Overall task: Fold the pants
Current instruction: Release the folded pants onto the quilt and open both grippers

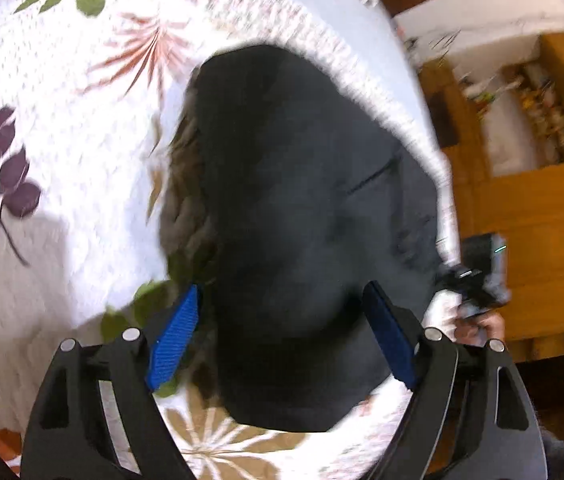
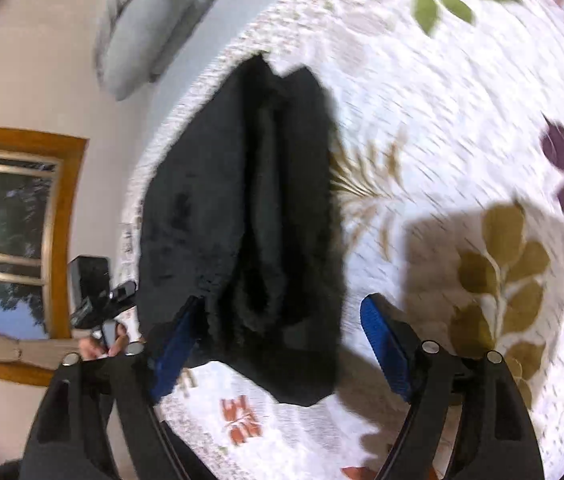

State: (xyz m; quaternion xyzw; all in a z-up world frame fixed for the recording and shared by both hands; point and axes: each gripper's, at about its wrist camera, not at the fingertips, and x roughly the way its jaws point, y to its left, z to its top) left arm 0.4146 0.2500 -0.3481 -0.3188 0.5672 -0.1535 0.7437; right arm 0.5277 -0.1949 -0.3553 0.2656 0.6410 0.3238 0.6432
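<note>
The black pants (image 1: 290, 220) lie folded into a compact dark bundle on a white bedspread (image 1: 61, 152) with a leaf print, near the bed's edge. In the right wrist view the pants (image 2: 249, 208) show as a long dark fold with a crease down the middle. My left gripper (image 1: 282, 320) hovers over the near end of the bundle, jaws wide apart, with nothing between the blue pads (image 1: 177, 332). My right gripper (image 2: 282, 328) is also open over the near end of the pants and holds nothing. Both views are motion-blurred.
The bed edge runs just beside the pants (image 1: 446, 200). Beyond it are wooden furniture and shelves (image 1: 522, 140). The other hand-held gripper shows at the bed edge (image 1: 478, 280). Grey pillows (image 2: 149, 28) lie at the bed's head, and a window (image 2: 9, 232) is in the wall.
</note>
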